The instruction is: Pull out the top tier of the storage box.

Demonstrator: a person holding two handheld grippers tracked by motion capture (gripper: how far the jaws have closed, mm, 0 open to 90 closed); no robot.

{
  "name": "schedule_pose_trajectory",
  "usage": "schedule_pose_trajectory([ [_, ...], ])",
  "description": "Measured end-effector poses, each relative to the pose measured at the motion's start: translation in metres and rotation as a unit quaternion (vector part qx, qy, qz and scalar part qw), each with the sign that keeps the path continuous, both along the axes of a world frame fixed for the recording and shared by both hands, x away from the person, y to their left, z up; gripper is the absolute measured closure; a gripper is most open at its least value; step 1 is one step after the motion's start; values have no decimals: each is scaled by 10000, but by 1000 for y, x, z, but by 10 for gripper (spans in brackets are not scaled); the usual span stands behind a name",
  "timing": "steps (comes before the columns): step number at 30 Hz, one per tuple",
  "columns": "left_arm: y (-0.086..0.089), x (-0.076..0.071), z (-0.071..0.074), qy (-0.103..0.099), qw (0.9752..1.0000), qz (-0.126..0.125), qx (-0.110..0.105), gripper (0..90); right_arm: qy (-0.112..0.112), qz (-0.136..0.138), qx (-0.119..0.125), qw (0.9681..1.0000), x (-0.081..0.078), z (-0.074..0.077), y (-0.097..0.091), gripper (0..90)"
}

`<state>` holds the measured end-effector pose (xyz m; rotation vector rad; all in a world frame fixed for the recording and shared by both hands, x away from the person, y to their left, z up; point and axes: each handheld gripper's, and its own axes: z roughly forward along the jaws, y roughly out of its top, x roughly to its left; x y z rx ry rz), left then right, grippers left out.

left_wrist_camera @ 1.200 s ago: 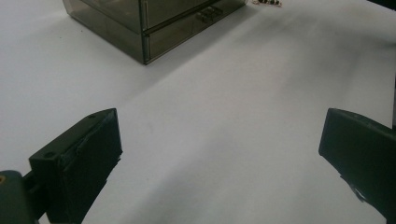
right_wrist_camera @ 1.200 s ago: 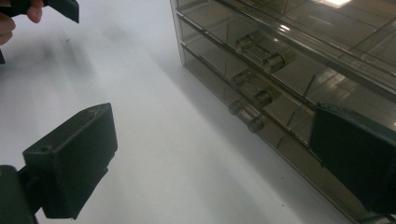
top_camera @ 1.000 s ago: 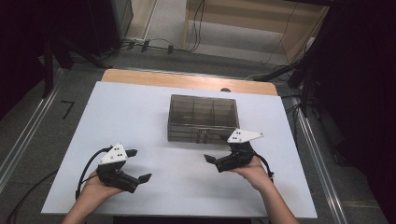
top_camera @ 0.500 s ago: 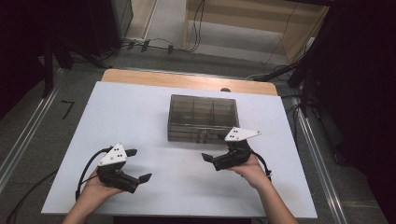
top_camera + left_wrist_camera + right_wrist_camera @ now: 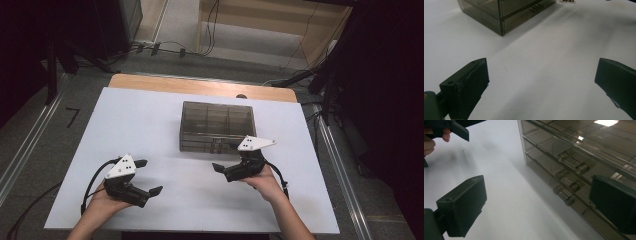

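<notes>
Mid-table sits the box point(image 5: 217, 126), latches facing the person, right gripper point(image 5: 231, 163) just beside them with jaws wide, probably lining up, left gripper point(image 5: 145, 176) wide, well apart.

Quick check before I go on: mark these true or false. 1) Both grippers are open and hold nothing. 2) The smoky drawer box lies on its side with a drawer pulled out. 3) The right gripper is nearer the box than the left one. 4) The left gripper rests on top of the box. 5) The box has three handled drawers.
1) True: the left gripper and the right gripper have jaws spread apart, with nothing between them.
2) False: the drawer box stands upright with drawers shut.
3) True.
4) False: it is over the white table, well apart from the box.
5) True: the right gripper view shows three stacked handles.
</notes>
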<state>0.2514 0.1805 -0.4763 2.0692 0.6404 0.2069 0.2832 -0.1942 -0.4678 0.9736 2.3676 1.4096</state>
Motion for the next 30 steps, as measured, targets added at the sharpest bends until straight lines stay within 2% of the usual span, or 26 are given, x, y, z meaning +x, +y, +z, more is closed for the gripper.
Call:
schedule_pose_trajectory([
  [8, 0, 0, 0, -18, 10000, 1, -11, 0, -81, -2, 51, 10000, 0, -3, 2, 0],
  [12, -2, 0, -1, -32, 10000, -14, -2, 0, -150, 54, -30, 9999, -1, -3, 3, 0],
  [30, -1, 0, -2, -55, 10000, -36, 35, 0, -454, -32, -427, 9981, -5, -4, 7, 0],
])
